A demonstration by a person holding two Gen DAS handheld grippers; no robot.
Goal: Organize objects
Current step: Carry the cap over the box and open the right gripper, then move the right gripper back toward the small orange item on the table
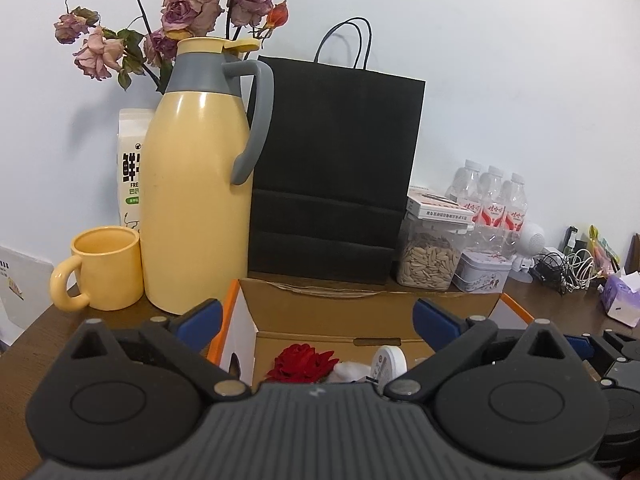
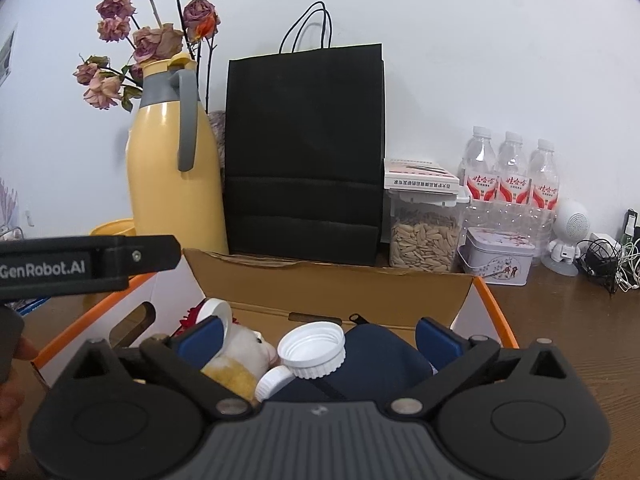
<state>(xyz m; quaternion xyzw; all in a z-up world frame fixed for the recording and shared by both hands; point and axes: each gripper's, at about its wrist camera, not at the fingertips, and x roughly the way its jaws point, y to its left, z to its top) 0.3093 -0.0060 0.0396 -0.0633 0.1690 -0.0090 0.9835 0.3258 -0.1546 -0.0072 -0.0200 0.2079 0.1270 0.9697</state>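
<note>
Both grippers — left gripper (image 1: pixel 316 320), right gripper (image 2: pixel 320 334) — gape over the cardboard box (image 2: pixel 332 284).

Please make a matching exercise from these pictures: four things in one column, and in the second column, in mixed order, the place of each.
Things:
1. yellow mug
2. white screw cap
3. black paper bag
4. flat white carton

Places:
A. on top of the seed jar
B. inside the cardboard box
C. left of the yellow jug
D. behind the cardboard box, against the wall

Pairs: 1-C, 2-B, 3-D, 4-A
</note>
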